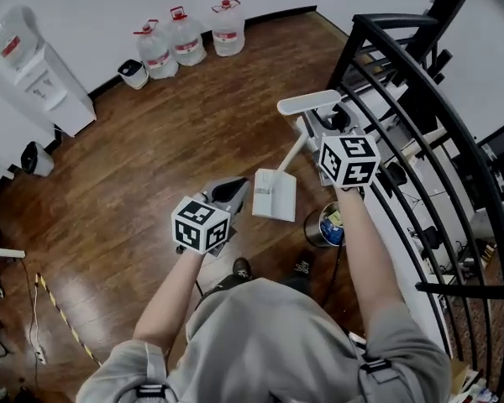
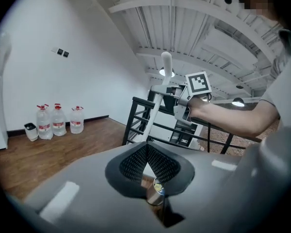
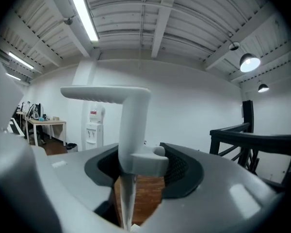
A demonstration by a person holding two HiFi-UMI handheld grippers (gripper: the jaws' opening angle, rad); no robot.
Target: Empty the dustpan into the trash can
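Observation:
The white dustpan (image 1: 275, 194) hangs tilted above the wood floor on a long white pole, with its flat top grip (image 1: 309, 102) up near the railing. My right gripper (image 1: 316, 134) is shut on that pole just under the grip. In the right gripper view the pole (image 3: 131, 130) runs between the dark pads. A small metal trash can (image 1: 322, 227) with blue and yellow contents stands on the floor just right of the pan. My left gripper (image 1: 232, 191) hovers left of the pan, jaws together and holding nothing. The can (image 2: 156, 191) shows below its pads (image 2: 131, 164).
A black metal railing (image 1: 403, 82) curves along the right side, close behind the right gripper. Three water jugs (image 1: 185, 40), a small white bin (image 1: 134, 74) and a water dispenser (image 1: 34, 74) line the far wall. My shoes (image 1: 242, 269) stand near the can.

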